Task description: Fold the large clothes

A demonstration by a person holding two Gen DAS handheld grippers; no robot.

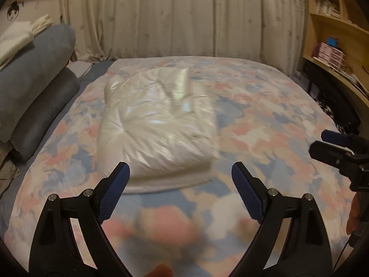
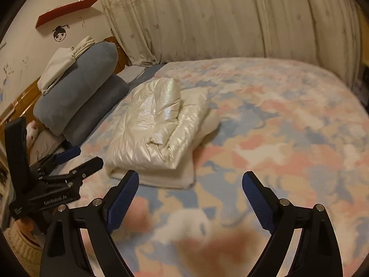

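A shiny white puffy jacket (image 1: 156,129) lies folded into a squarish bundle on the bed; it also shows in the right wrist view (image 2: 156,129). My left gripper (image 1: 181,170) is open and empty, hovering just in front of the bundle's near edge. It also shows in the right wrist view (image 2: 85,159), at the left. My right gripper (image 2: 190,177) is open and empty, above the bedspread in front of and to the right of the bundle. It also shows in the left wrist view (image 1: 322,142), at the right edge.
The bed carries a pink, blue and cream patterned bedspread (image 2: 288,127). Two grey-blue rolled pillows (image 2: 78,97) with folded white cloth (image 2: 57,67) on top lie at the left. Curtains (image 2: 219,18) hang behind. Wooden shelves (image 1: 334,34) stand at the right.
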